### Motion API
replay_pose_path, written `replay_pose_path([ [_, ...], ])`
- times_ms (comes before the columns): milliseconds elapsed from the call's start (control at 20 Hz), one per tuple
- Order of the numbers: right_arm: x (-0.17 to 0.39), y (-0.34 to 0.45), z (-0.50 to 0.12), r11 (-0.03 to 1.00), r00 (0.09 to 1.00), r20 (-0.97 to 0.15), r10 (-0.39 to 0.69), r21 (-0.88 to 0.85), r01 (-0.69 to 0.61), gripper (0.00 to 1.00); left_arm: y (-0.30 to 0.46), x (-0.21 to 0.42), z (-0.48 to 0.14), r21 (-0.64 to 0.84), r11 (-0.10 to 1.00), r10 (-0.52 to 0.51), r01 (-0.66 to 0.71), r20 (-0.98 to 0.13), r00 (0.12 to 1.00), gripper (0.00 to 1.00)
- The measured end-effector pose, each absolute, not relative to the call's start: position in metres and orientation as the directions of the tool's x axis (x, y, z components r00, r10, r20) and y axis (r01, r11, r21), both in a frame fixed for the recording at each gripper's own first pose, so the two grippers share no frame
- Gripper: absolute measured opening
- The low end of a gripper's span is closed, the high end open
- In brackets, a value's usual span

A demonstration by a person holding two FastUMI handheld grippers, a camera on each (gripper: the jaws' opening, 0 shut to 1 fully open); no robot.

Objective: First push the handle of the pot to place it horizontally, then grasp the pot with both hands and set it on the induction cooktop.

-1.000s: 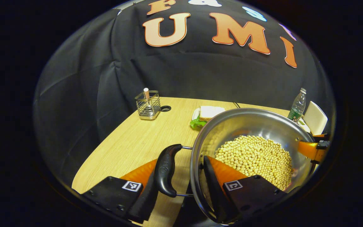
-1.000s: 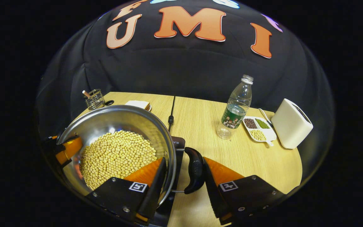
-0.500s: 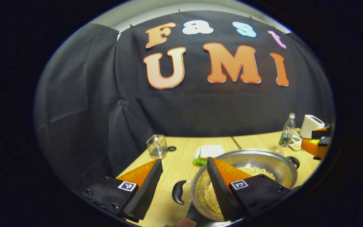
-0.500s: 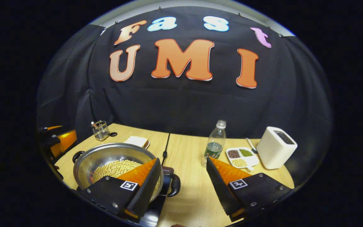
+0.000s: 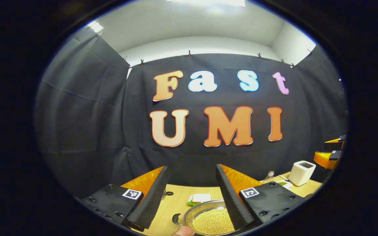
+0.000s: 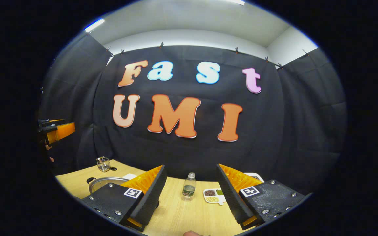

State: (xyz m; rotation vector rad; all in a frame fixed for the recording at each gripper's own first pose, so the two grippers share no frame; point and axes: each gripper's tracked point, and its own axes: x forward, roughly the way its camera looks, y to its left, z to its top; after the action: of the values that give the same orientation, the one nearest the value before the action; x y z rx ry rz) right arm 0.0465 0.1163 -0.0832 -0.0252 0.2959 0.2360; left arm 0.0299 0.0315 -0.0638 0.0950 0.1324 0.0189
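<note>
Two views apply: in the left gripper view the left gripper (image 5: 191,193) hangs wide open and empty above the pot (image 5: 210,219) of beans on the counter (image 5: 172,205). In the right gripper view the right gripper (image 6: 190,193) is likewise spread and empty, the pot (image 6: 105,182) low left; judged released, so withdraw both straight up, clear of its handles.

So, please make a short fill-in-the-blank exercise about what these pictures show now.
1. The pot is filled with pale, round ____.
2. The jaws of the left gripper stand ____.
3. The plastic bottle stands upright on the wooden ____.
4. The right gripper holds ____.

Missing words: beans; open; table; nothing
</note>
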Motion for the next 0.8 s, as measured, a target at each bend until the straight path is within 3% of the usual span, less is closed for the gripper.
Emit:
replay_pose_path([
  [50, 0.043, 0.106, -0.067, 0.974, 0.938, -0.265, 0.221, 0.006, -0.227, 0.93, 0.028, 0.024, -0.051, 0.090, 0.996, 0.018, -0.007, -0.119, 0.993, 0.97],
  [100, 0.039, 0.096, -0.049, 0.977, 0.949, -0.235, 0.210, 0.006, -0.215, 0.98, 0.022, 0.016, -0.041, 0.080, 0.997, 0.006, 0.002, -0.107, 0.994, 0.97],
  [150, 0.036, 0.087, -0.032, 0.979, 0.959, -0.203, 0.199, 0.008, -0.202, 0.93, 0.017, 0.010, -0.031, 0.069, 0.997, -0.010, 0.017, -0.097, 0.995, 0.97],
  [300, 0.020, 0.059, 0.017, 0.979, 0.973, -0.110, 0.204, 0.014, -0.204, 0.97, 0.006, -0.001, -0.005, 0.045, 0.998, -0.035, 0.038, -0.059, 0.998, 0.97],
  [400, 0.013, 0.046, 0.039, 0.982, 0.980, -0.065, 0.187, 0.007, -0.187, 0.93, 0.004, -0.013, 0.014, 0.048, 0.998, -0.037, 0.039, -0.031, 0.999, 0.94],
  [550, 0.006, 0.030, 0.063, 0.986, 0.986, -0.023, 0.167, 0.011, -0.167, 0.93, -0.001, -0.027, 0.039, 0.047, 0.998, -0.036, 0.035, 0.013, 0.999, 0.90],
  [600, 0.003, 0.023, 0.068, 0.988, 0.988, -0.012, 0.156, 0.013, -0.156, 0.97, -0.004, -0.031, 0.044, 0.046, 0.998, -0.036, 0.035, 0.027, 0.999, 0.90],
  [700, 0.002, 0.014, 0.071, 0.990, 0.990, -0.003, 0.141, 0.019, -0.141, 0.93, -0.005, -0.037, 0.051, 0.050, 0.998, -0.030, 0.027, 0.048, 0.998, 0.97],
  [750, 0.002, 0.012, 0.070, 0.991, 0.991, -0.004, 0.134, 0.020, -0.134, 0.97, -0.006, -0.039, 0.054, 0.052, 0.998, -0.025, 0.022, 0.058, 0.998, 0.97],
  [800, 0.001, 0.008, 0.069, 0.991, 0.992, -0.006, 0.130, 0.027, -0.130, 0.93, -0.007, -0.040, 0.059, 0.058, 0.998, -0.020, 0.016, 0.072, 0.997, 0.97],
])
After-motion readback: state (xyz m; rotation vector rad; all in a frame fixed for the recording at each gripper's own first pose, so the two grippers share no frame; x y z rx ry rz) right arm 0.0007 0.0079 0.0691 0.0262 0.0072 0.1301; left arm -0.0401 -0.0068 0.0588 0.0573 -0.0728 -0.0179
